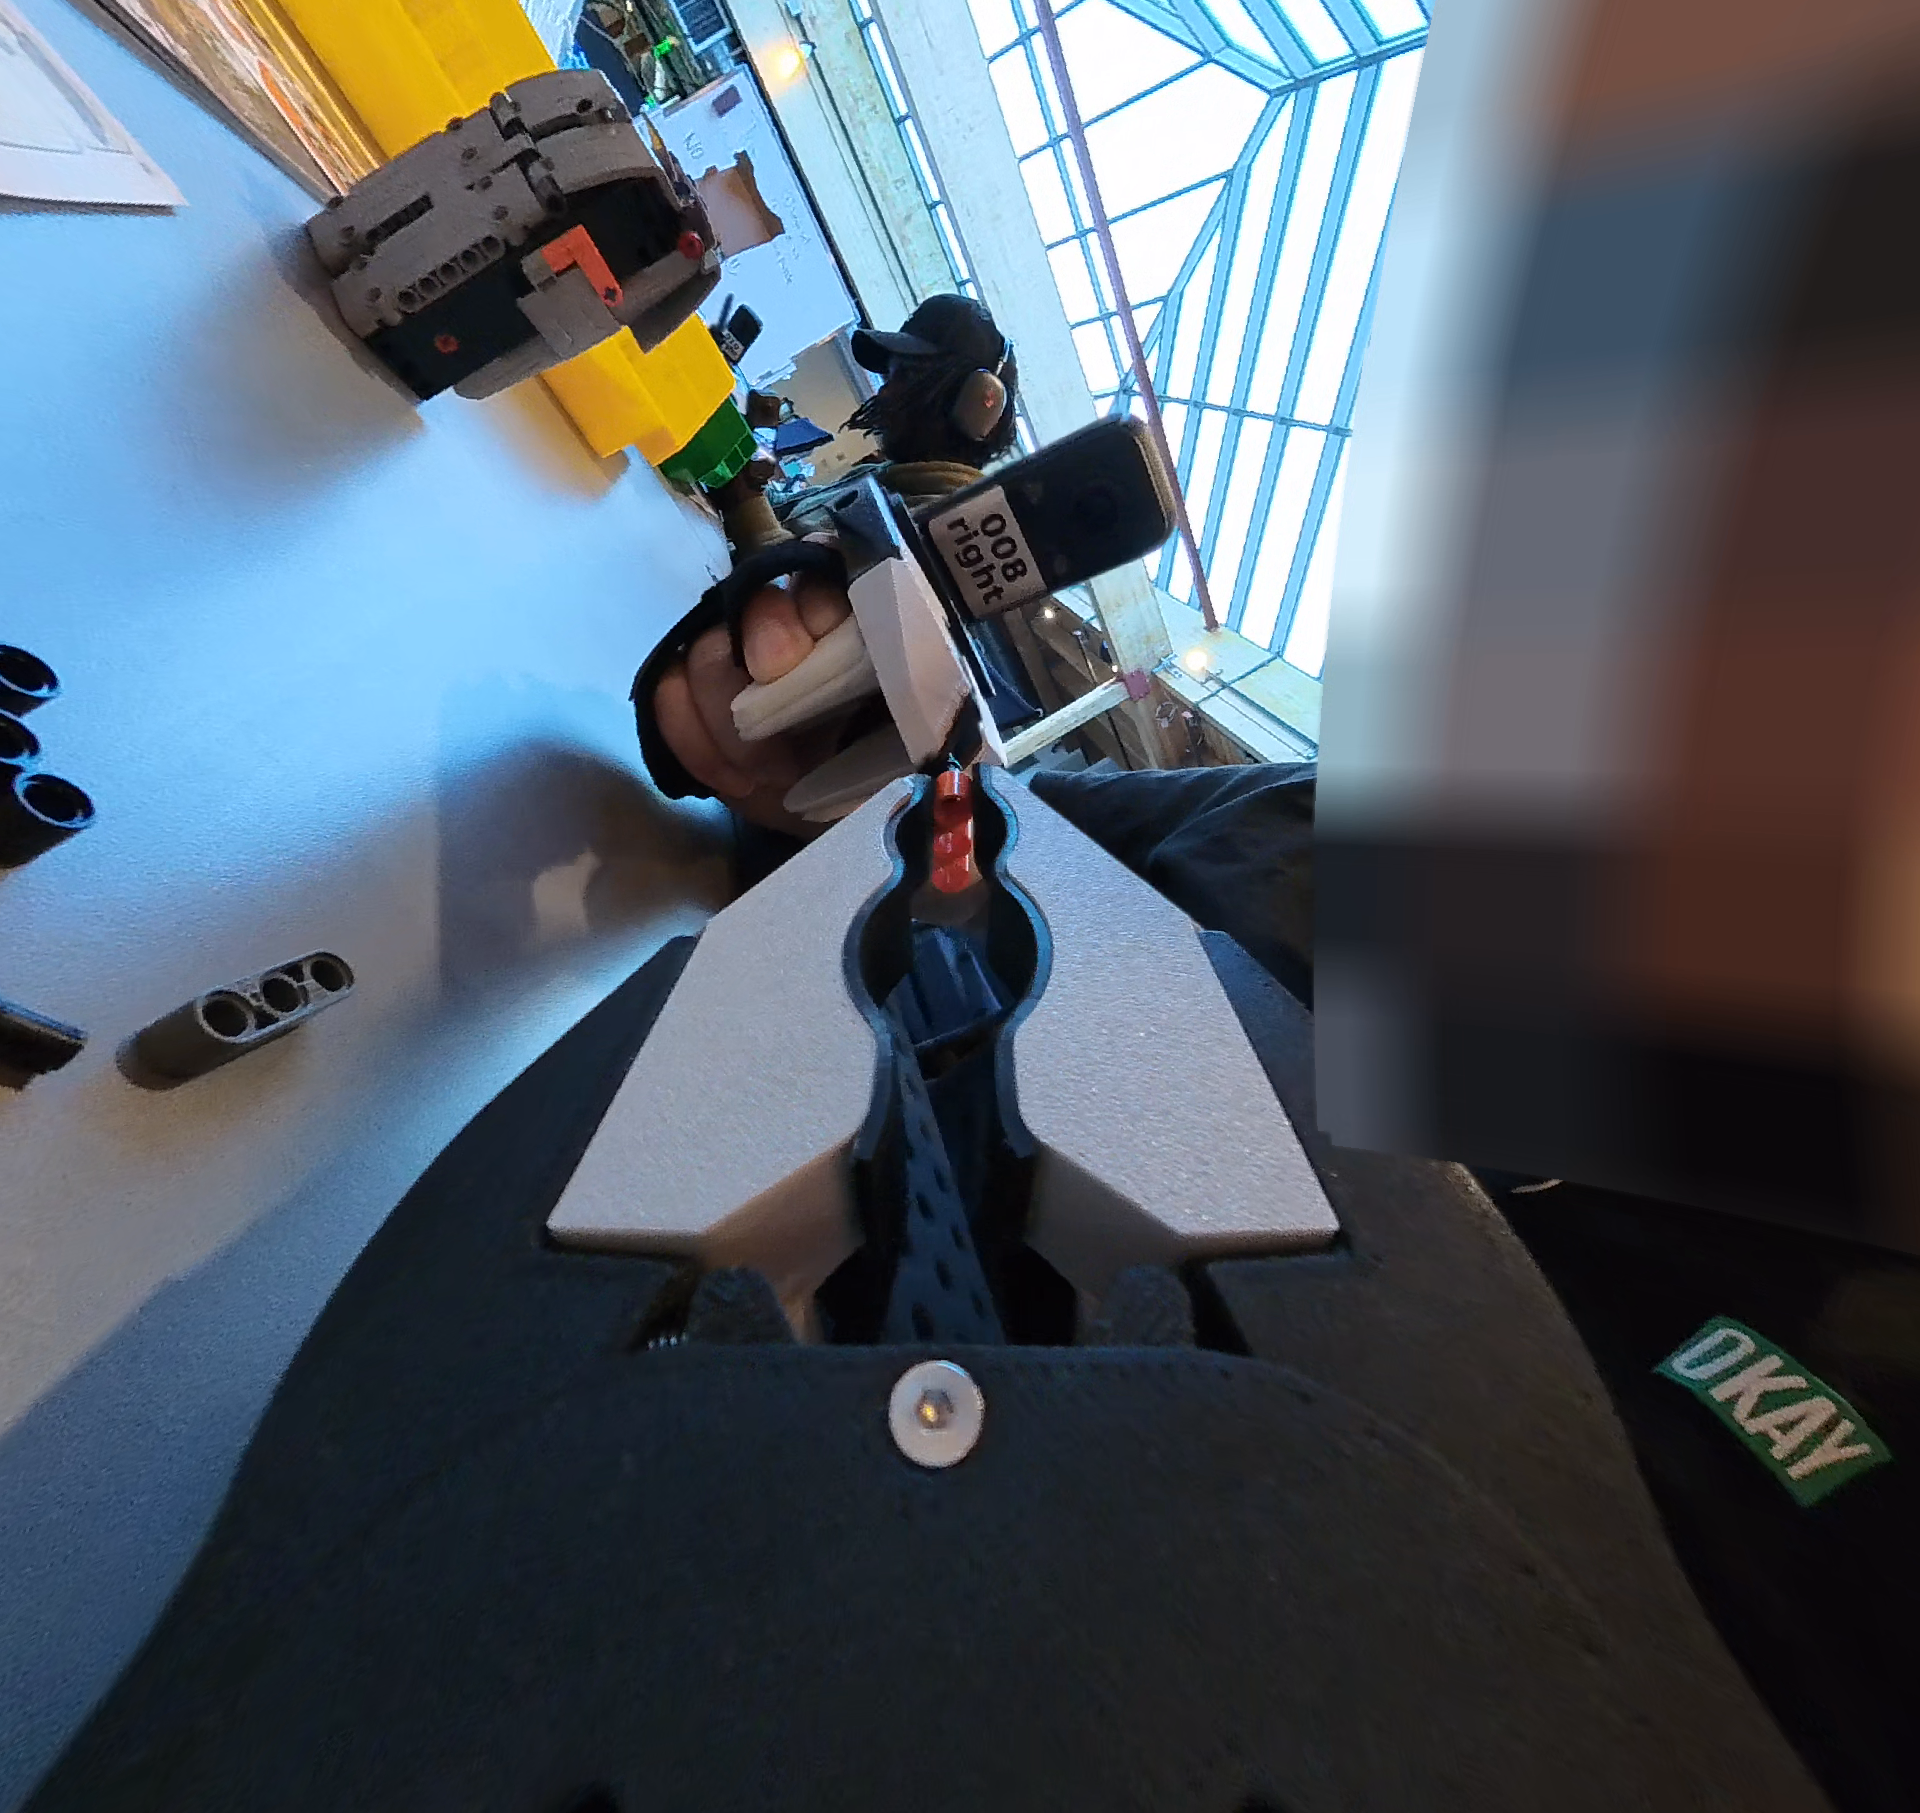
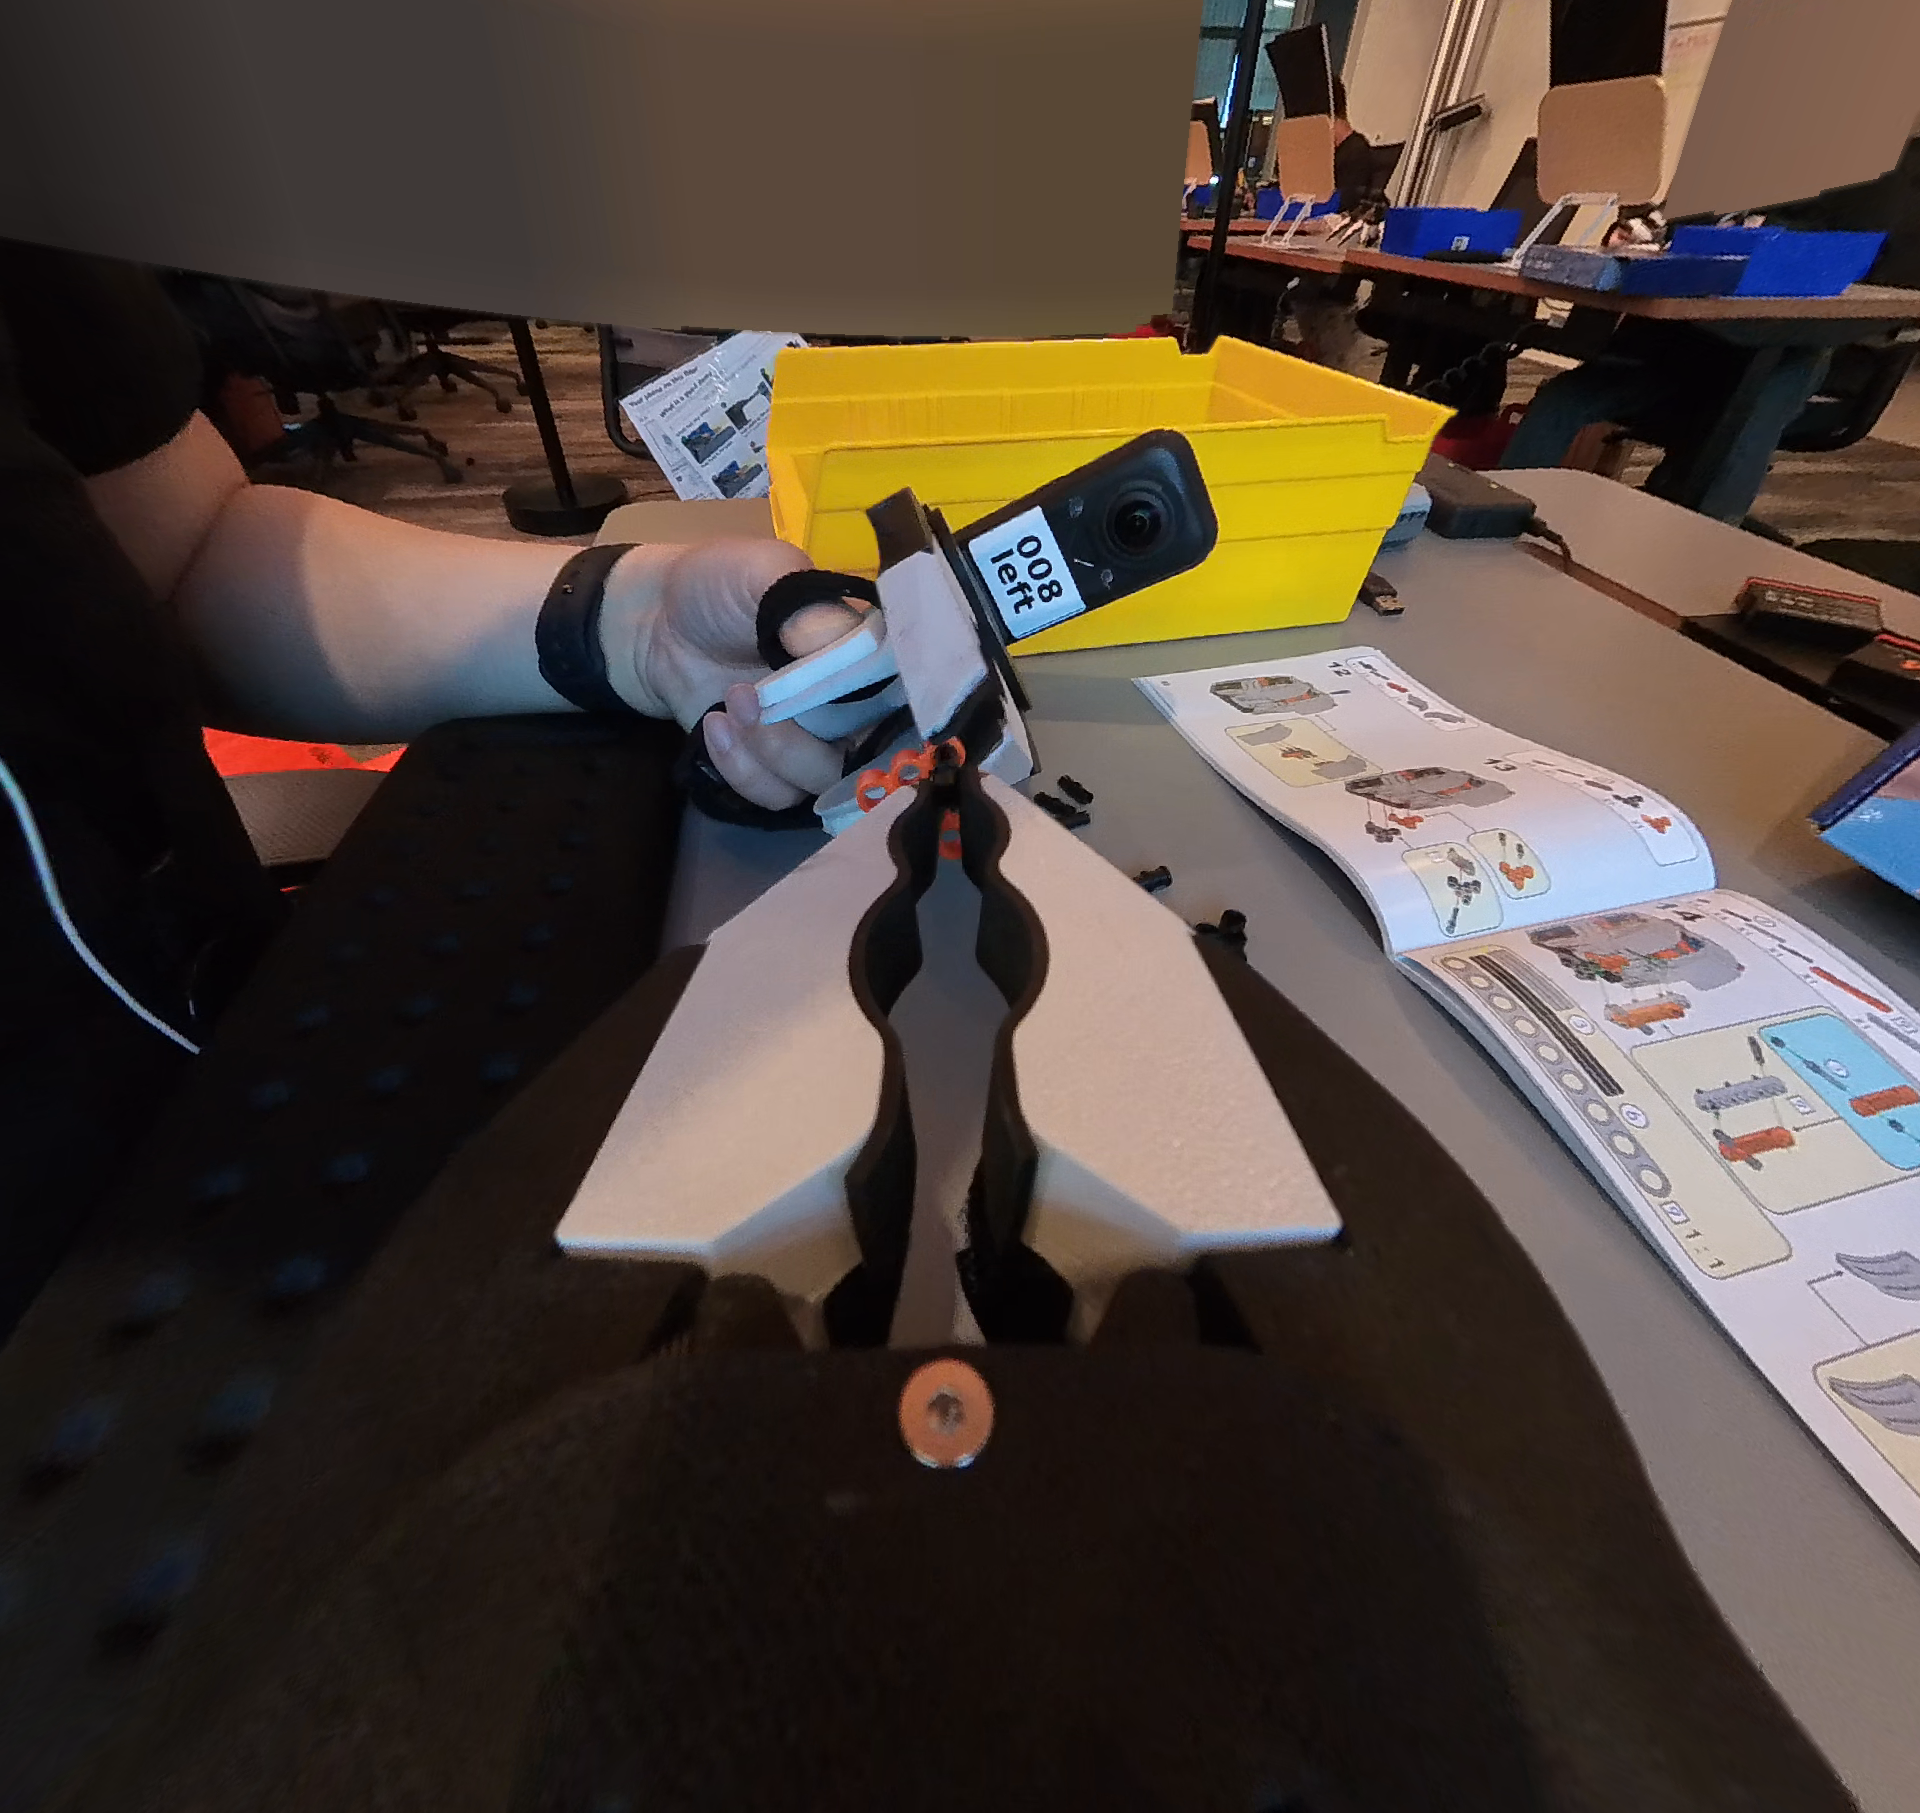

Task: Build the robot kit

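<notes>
My left gripper point(image 1: 951, 787) is shut on a small orange-red building piece point(image 1: 951, 844), held in the air off the grey table's point(image 1: 312, 620) edge. In the right wrist view this piece shows as an orange beam with holes point(image 2: 894, 778). My right gripper point(image 2: 948, 776) faces it tip to tip, shut on a small black pin point(image 2: 945, 764) that touches the orange beam. A hand point(image 2: 717, 641) holds the left gripper, whose camera point(image 2: 1101, 527) points my way. The right gripper's camera point(image 1: 1049, 516) shows in the left wrist view.
A grey brick model point(image 1: 509, 236) stands by a yellow bin point(image 2: 1091, 475). An open instruction booklet point(image 2: 1558, 932) lies to the right. Loose black pins point(image 2: 1060, 797), a dark grey beam point(image 1: 249, 1010) and black round parts point(image 1: 42, 797) lie on the table. A person point(image 1: 935, 381) sits behind. Both grippers' tips are close together, under 4 cm apart. The grey brick model point(image 1: 509, 236) is about 25 cm from both grippers' fingertips.
</notes>
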Motion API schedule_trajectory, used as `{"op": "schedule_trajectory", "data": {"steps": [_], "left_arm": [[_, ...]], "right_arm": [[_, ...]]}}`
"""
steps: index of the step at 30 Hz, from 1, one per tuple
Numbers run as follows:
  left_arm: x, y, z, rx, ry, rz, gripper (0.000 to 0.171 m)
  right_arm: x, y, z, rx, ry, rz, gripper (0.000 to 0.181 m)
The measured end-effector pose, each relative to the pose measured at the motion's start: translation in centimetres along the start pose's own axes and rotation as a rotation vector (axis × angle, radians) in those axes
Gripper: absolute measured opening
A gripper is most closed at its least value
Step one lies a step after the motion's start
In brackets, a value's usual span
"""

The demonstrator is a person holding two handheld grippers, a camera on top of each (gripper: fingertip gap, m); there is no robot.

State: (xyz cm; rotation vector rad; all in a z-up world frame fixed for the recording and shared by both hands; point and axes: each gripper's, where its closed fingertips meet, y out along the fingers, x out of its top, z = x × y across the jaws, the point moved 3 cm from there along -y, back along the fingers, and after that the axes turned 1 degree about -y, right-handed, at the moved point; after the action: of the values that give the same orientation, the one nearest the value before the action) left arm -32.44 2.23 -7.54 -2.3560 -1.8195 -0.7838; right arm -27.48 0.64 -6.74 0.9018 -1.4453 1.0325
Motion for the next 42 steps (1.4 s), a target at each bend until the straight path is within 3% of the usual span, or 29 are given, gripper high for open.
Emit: {"op": "schedule_trajectory", "data": {"steps": [14, 22, 27, 42], "left_arm": [[-0.5, 0.2, 1.2, 0.103, -0.003, 0.044, 0.003], [-0.2, -0.1, 0.7, 0.112, 0.092, 0.018, 0.003], [-0.3, -0.2, 0.7, 0.129, 0.119, 0.031, 0.003], [-0.6, 0.1, 0.8, 0.135, 0.131, 0.055, 0.003]], "right_arm": [[-1.2, 0.1, 0.1, -0.026, -0.073, 0.112, 0.001], [-0.5, -0.8, -0.4, -0.001, 0.001, 0.054, 0.002], [-0.5, -0.5, -0.2, 0.01, -0.006, 0.057, 0.012], [-0.8, 0.1, 0.1, 0.057, 0.01, 0.075, 0.003]]}}
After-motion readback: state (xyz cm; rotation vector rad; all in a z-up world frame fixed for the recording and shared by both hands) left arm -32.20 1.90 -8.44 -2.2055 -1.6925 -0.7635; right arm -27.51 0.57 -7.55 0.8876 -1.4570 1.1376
